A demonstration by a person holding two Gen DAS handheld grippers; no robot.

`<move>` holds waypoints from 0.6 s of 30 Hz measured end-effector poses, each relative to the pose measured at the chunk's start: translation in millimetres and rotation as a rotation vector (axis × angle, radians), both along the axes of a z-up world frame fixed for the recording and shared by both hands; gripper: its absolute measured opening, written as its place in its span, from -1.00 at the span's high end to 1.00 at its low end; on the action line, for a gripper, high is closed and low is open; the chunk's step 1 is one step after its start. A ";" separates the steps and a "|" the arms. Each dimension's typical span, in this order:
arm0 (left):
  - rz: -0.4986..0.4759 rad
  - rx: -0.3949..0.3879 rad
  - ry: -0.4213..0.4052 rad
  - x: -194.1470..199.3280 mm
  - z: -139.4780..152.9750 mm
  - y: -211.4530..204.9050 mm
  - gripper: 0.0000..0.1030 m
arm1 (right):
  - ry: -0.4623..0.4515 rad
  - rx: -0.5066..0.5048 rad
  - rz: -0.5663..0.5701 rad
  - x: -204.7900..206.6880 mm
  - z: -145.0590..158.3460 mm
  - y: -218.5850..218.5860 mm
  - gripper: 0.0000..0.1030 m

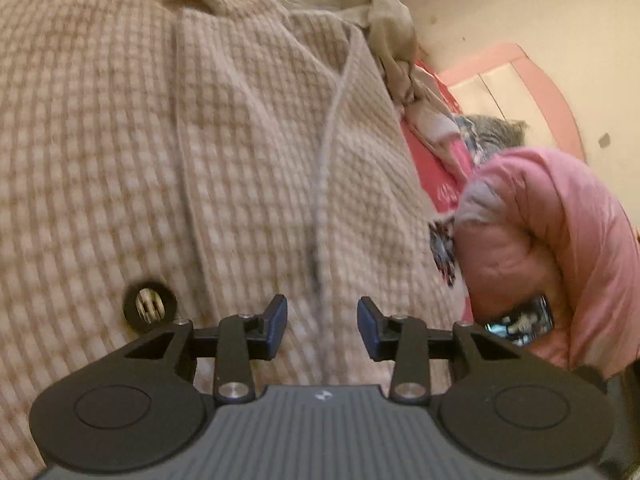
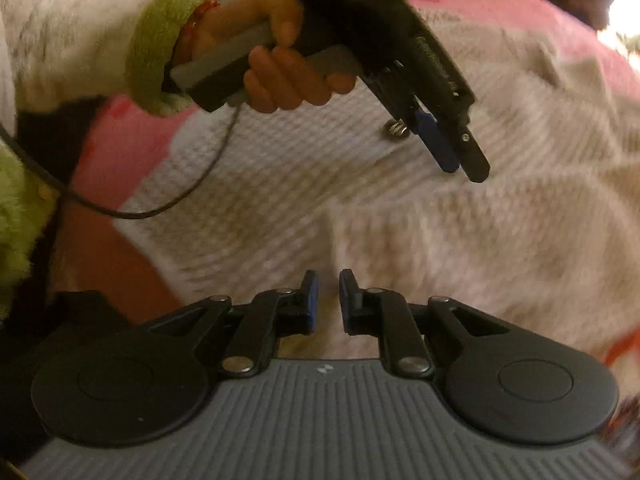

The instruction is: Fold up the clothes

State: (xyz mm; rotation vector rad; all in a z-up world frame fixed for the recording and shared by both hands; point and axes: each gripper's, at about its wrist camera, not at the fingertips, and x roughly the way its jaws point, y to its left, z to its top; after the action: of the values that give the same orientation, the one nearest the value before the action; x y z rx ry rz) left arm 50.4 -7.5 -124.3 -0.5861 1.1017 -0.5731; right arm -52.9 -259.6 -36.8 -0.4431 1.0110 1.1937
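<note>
Both views showed the waffle-knit garment [image 1: 248, 152]; only the right wrist's showed the person's hand [image 2: 280, 76] carrying the left hand-held gripper [image 2: 464, 164]. Left hand-held gripper gaped empty, right hand-held gripper [image 2: 329, 300] barely parted, empty.

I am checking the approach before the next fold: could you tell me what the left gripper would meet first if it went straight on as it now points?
Most likely the beige waffle-knit garment, near its raised seam; the left gripper is open with nothing between its pads. Depth is unclear.

In the left wrist view the waffle-knit garment [image 1: 240, 160] is clear at twelve o'clock. A pink padded jacket [image 1: 560, 240] blocks three o'clock, with piled clothes [image 1: 392, 40] at one o'clock.
</note>
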 end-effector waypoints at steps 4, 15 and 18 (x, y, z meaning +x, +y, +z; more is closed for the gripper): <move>-0.029 0.021 -0.014 -11.7 0.4 -4.8 0.19 | 0.102 0.201 -0.250 4.0 14.1 -48.3 0.15; -0.106 0.186 -0.042 9.2 6.7 -38.8 0.32 | 0.601 0.348 -1.001 69.9 -86.7 -125.8 0.18; -0.128 0.248 -0.071 6.7 7.8 -47.1 0.80 | 0.593 0.345 -0.961 58.8 -92.1 -108.6 0.27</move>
State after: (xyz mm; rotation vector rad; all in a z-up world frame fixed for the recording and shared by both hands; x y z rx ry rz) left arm 57.1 -54.6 -116.5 -0.2803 1.1282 -0.5530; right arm 5.9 -368.2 -128.9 0.6657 1.2612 0.5762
